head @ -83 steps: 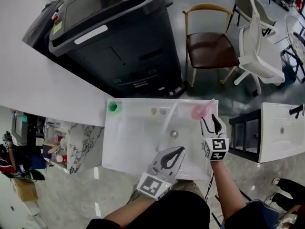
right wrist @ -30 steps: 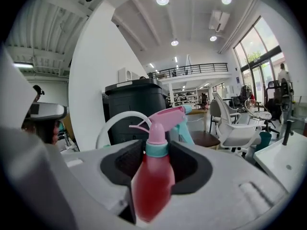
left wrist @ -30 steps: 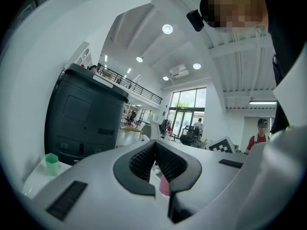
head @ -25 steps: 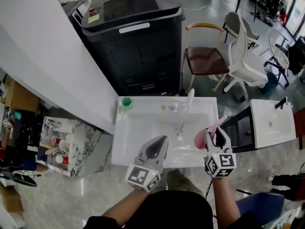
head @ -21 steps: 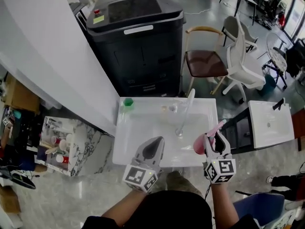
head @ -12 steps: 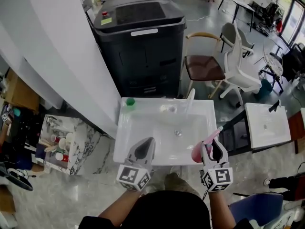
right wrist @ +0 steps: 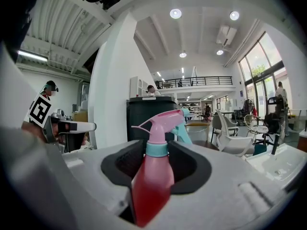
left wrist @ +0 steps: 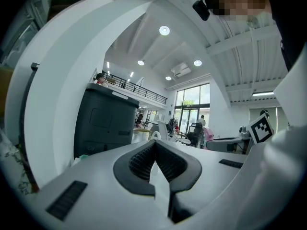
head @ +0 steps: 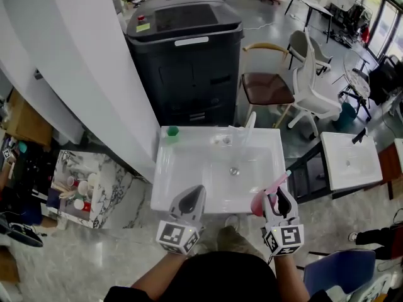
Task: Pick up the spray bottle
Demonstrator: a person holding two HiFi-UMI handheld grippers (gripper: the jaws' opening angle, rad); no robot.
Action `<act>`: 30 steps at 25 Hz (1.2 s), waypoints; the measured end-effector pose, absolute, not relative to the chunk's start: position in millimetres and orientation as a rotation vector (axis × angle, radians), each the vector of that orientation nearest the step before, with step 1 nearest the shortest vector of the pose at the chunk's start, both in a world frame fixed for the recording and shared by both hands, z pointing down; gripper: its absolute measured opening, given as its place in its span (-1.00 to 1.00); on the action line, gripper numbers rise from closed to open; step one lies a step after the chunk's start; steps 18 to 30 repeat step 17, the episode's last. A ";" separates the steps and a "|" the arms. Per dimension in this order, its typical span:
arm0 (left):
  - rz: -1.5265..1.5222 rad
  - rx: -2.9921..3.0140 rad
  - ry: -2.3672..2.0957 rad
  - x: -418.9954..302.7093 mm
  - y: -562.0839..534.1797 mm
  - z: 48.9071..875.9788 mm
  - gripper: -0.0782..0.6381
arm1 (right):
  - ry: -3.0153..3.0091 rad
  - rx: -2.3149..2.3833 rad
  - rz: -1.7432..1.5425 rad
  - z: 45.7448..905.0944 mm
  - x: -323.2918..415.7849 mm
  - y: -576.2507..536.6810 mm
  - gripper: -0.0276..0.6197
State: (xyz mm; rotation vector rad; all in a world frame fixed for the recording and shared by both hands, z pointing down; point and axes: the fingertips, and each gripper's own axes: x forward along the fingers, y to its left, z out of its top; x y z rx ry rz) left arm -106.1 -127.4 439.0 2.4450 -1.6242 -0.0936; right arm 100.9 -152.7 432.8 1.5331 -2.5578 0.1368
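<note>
The pink spray bottle (head: 257, 202) with a pale blue collar and nozzle stands upright between the jaws of my right gripper (head: 276, 195), above the front right corner of the white sink (head: 158, 187). In the right gripper view the bottle (right wrist: 152, 186) fills the gap between the jaws of the right gripper (right wrist: 156, 146), and its trigger head rises above them. My left gripper (head: 192, 195) hovers at the sink's front edge, left of the bottle. In the left gripper view the left gripper (left wrist: 155, 144) has its tips together with nothing between them.
A faucet (head: 250, 123) and a green cup (head: 172, 131) stand at the sink's back rim. Behind the sink is a big black machine (head: 182, 43), with a brown chair (head: 267, 87) and a white chair (head: 312, 61) to its right. A second sink (head: 349, 162) is at right, a cluttered shelf (head: 72, 190) at left.
Both grippers have drawn back from over the basin toward the sink's front edge. The right one has carried the pink bottle with it from the back right corner.
</note>
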 end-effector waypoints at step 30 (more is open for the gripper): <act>-0.040 2.424 -1.592 -85.0 -118.4 458.3 -0.74 | -2.560 1.525 0.138 444.8 113.0 -137.3 -0.43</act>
